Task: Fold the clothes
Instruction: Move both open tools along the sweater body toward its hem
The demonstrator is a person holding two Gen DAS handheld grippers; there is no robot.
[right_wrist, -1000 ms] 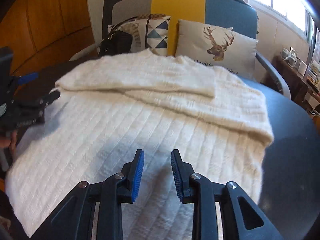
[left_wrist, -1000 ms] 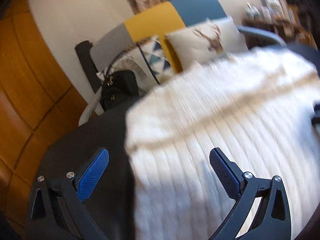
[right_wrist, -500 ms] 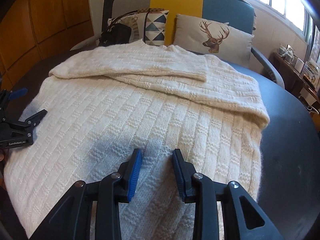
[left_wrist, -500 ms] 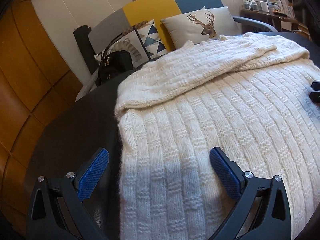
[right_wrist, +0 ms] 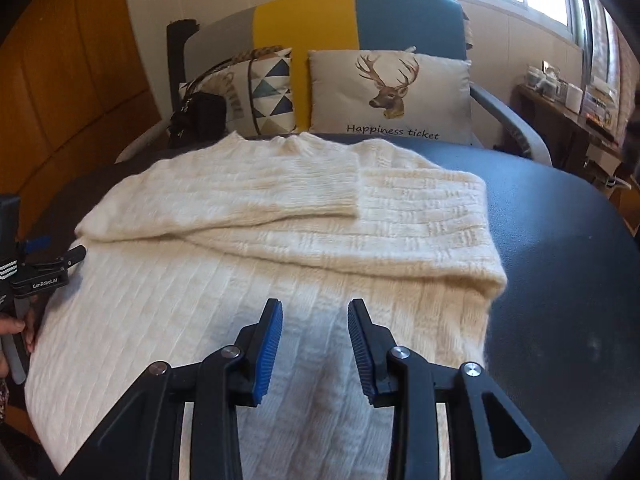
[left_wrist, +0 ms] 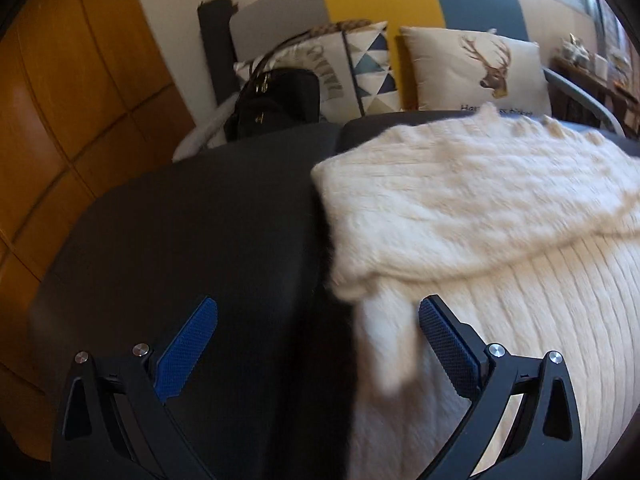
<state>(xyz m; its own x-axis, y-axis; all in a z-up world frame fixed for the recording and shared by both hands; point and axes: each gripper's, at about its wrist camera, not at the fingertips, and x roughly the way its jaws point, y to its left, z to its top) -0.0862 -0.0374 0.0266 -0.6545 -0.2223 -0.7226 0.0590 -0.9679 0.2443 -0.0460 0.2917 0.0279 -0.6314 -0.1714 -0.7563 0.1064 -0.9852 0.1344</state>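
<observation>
Where legible: cushion (right_wrist: 390,96) "Happiness ticket"; left tool (right_wrist: 48,272) probably "GenRobot.AI".

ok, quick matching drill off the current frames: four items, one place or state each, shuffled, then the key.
Items:
1. cream knit sweater
2. deer cushion
3. black handbag
4. left gripper

Places/states:
A. open, at the sweater's left edge
B. on the sofa's left end
C. sleeves folded across, flat on the dark table
D. on the sofa, against the blue backrest

Pairs: 1-C, 2-D, 3-B, 4-A
</observation>
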